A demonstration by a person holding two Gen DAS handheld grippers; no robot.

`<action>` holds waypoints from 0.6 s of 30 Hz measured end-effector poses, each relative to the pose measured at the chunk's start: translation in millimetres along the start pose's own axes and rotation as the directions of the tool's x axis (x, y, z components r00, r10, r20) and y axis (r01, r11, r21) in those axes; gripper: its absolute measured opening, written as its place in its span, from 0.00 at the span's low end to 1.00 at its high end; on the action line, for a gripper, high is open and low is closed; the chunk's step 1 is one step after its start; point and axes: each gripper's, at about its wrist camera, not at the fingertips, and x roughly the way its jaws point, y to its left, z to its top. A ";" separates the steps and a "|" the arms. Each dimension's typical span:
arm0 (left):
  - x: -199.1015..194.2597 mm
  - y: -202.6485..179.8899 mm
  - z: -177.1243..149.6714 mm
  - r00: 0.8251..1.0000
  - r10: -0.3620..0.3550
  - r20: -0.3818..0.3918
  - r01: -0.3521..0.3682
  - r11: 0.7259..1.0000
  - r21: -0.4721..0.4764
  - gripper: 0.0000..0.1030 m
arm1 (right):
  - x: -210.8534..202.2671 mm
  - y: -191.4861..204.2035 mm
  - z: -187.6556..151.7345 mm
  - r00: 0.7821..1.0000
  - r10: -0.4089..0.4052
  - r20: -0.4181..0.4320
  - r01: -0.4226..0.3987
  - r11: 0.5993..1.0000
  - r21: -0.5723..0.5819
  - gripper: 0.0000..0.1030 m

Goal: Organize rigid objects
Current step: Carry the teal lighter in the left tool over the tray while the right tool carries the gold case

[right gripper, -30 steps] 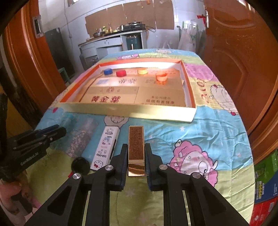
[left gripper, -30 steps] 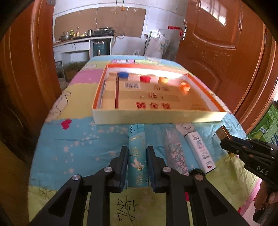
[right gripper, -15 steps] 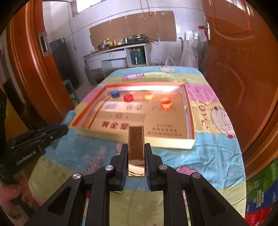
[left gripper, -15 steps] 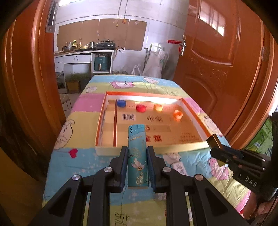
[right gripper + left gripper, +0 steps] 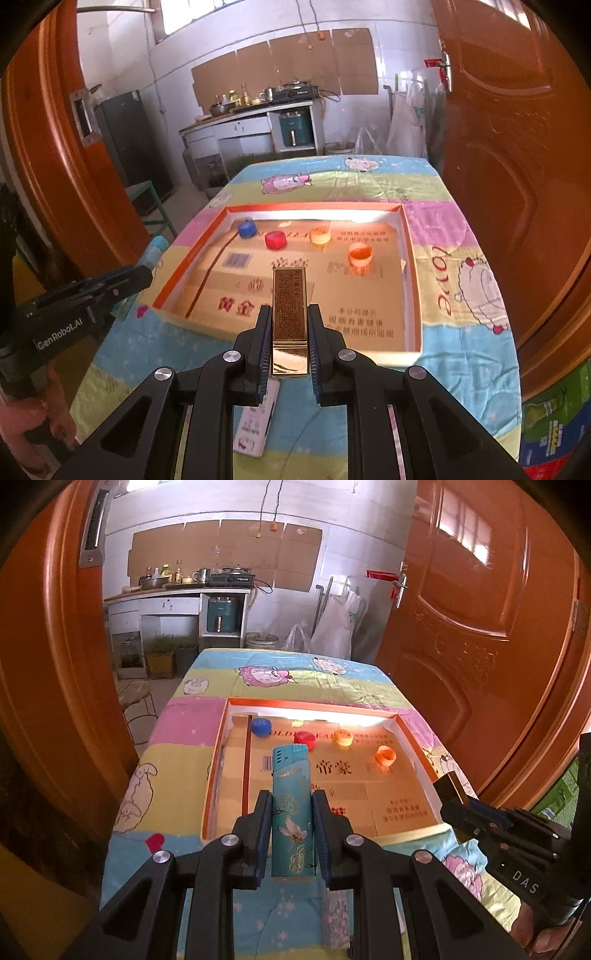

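Observation:
My left gripper (image 5: 291,803) is shut on a teal lighter (image 5: 291,808) with a bird print, held in the air over the near part of the shallow cardboard tray (image 5: 216,768). My right gripper (image 5: 289,317) is shut on a gold rectangular lighter (image 5: 289,314), also lifted above the tray's (image 5: 412,280) near edge. In the tray lie a blue cap (image 5: 261,726), a red cap (image 5: 305,737), a yellow-orange cap (image 5: 342,737) and an orange ring cap (image 5: 385,755). The right gripper with its gold lighter (image 5: 450,786) shows at the right of the left wrist view.
A white patterned lighter (image 5: 255,424) and a speckled one (image 5: 334,919) lie on the cartoon-print tablecloth (image 5: 461,295) near me. Orange wooden doors (image 5: 480,627) flank the table on both sides. A kitchen counter (image 5: 177,594) stands at the back wall.
Both grippers have risen off the cloth with their lighters and moved forward; the view now looks down into the tray from higher up.

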 end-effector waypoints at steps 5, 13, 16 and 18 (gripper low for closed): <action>11.9 5.6 12.4 1.000 0.002 -0.007 -0.002 1.000 -0.024 0.22 | 12.2 -5.0 14.0 1.000 0.011 -0.008 -0.011 1.000 0.012 0.17; 39.3 7.9 24.3 0.999 0.020 -0.044 -0.021 1.000 -0.023 0.22 | 42.9 -9.3 31.5 0.999 0.028 -0.042 -0.028 1.000 0.011 0.17; 51.7 7.7 28.4 0.998 0.034 -0.059 -0.035 0.999 -0.017 0.22 | 55.7 -11.7 37.3 0.998 0.035 -0.058 -0.033 0.999 0.020 0.17; 58.7 6.1 30.7 0.997 0.049 -0.067 -0.050 0.999 -0.004 0.22 | 62.8 -12.8 39.2 0.997 0.038 -0.066 -0.037 0.999 0.022 0.17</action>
